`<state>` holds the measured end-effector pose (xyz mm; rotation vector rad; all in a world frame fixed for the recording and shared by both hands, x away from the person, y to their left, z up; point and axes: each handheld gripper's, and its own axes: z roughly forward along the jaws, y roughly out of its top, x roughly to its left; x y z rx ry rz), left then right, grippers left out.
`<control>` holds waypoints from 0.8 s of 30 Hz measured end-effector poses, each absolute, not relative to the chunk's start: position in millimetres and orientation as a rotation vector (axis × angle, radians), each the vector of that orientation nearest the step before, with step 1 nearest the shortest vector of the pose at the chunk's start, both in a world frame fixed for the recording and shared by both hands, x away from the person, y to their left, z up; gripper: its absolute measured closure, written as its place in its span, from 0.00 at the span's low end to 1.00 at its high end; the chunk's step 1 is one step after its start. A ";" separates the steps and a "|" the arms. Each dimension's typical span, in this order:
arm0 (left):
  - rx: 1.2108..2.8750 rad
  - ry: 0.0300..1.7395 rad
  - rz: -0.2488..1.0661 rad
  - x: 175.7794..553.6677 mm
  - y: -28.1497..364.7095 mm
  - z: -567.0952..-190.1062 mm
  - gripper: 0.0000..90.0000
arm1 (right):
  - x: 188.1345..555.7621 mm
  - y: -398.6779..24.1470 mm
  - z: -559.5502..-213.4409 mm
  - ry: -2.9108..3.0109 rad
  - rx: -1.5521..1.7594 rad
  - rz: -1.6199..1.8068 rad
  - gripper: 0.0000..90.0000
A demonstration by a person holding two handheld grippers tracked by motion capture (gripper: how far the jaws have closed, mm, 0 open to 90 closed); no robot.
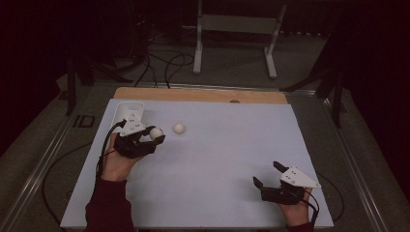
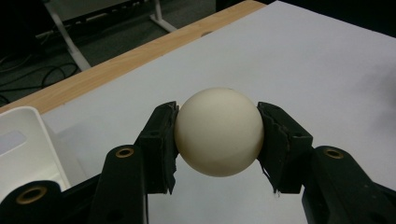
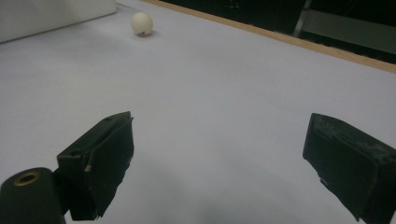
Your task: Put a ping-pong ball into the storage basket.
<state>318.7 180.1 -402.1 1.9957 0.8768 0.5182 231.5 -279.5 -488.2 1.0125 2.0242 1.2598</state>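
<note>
My left gripper (image 1: 154,135) is shut on a cream ball (image 1: 155,133), held at the left of the white board just beside the white tray (image 1: 122,110). In the left gripper view both black pads press the ball (image 2: 218,132) from either side, above the board. A second cream ball (image 1: 179,128) lies loose on the board a little to the right of the held one, and it appears far off in the right gripper view (image 3: 141,24). My right gripper (image 1: 267,174) rests near the board's front right, open, with nothing between its fingers (image 3: 105,158).
The white board (image 1: 217,159) lies on a wooden tabletop whose edge (image 1: 203,94) runs along the back. Cables and a white metal stand (image 1: 237,29) occupy the floor beyond. Metal rails run along both sides of the table.
</note>
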 end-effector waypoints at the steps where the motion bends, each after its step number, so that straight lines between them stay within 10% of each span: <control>1: 1.996 0.878 0.520 318.8 180.8 -402.1 0.57 | 231.5 -279.5 -488.3 2.024 1.014 1.260 0.09; 24: 1.957 0.923 0.539 317.4 199.0 -398.9 0.57 | 231.6 -279.2 -488.4 2.027 1.010 1.260 0.09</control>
